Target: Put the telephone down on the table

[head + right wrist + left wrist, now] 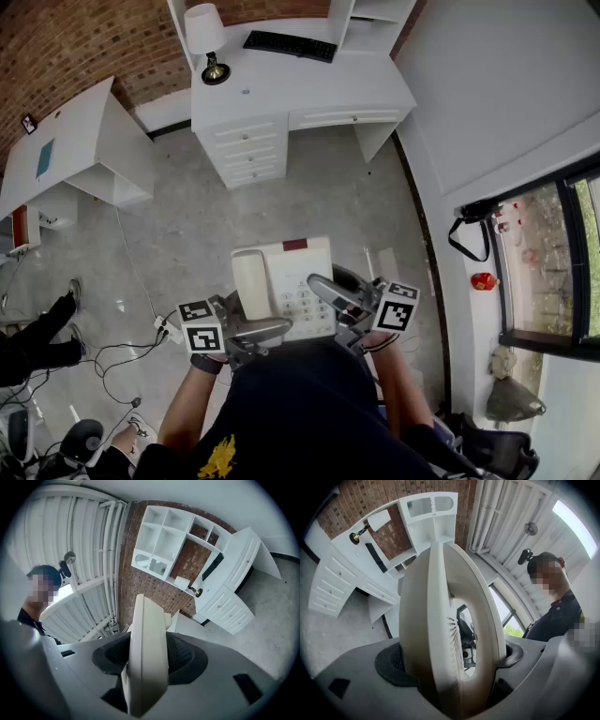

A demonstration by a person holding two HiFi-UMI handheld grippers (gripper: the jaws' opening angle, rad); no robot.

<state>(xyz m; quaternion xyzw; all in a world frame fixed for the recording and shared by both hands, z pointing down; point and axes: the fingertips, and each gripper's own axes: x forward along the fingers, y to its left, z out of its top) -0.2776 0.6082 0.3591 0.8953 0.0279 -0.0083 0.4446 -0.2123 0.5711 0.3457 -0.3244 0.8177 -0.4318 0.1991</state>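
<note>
Holding the telephone [298,281] in the air close before the body, the person had it between both tools. The left hand-held gripper [251,330] pinched the side that carried the handset [250,281], and the right hand-held gripper [339,298] pinched the opposite edge. In both gripper views the pads pressed on the white shell.

The telephone hung over the floor [187,216], well apart from the white surface [309,94] ahead, so the putting down was judged as not yet begun. To do this step well, it seemed wise to keep the telephone level, so that the handset would not slide from its cradle. It should then be brought over a bare part of the surface and lowered until the base rested flat, and only then should the jaws be spread.

A lamp [206,42] and a keyboard [289,44] stood at the back of the surface; the front part looked free. Cables [141,352] lay on the floor at the left, near another person's legs [37,333]. They were a possible trip danger, though not directly in the path.
</note>
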